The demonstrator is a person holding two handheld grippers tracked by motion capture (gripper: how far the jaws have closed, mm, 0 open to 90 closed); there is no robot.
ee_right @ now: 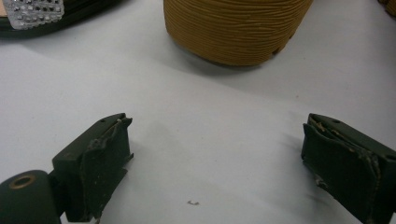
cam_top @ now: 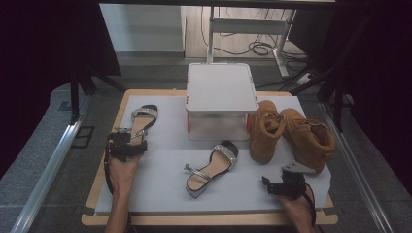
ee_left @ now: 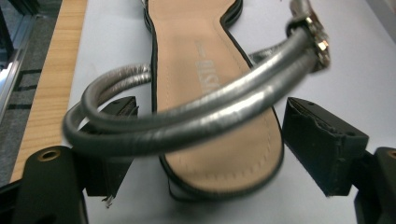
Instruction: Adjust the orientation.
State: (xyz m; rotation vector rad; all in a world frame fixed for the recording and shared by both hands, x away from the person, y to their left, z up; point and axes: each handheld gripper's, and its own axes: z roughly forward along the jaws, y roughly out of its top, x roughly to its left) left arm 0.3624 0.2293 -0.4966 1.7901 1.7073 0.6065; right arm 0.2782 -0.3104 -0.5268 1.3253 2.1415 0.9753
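A tan sandal with a silver strap (cam_top: pixel 141 119) lies at the left of the white mat (cam_top: pixel 160 196). My left gripper (cam_top: pixel 128 138) sits at its heel end. In the left gripper view the heel (ee_left: pixel 219 154) and the looped silver ankle strap (ee_left: pixel 187 116) lie between the wide-apart jaws of that gripper (ee_left: pixel 210 135), and the pads do not press on them. The matching sandal (cam_top: pixel 212 167) lies mid-mat. My right gripper (cam_top: pixel 277 181) rests on the mat at the front right, open with nothing between its jaws (ee_right: pixel 215 149).
Two tan boots (cam_top: pixel 266 131) (cam_top: pixel 309 139) stand at the right, one sole (ee_right: pixel 233 28) just ahead of my right gripper. A white lidded box (cam_top: pixel 221 99) stands at the back centre. The second sandal's studded band (ee_right: pixel 32 11) shows at the upper left.
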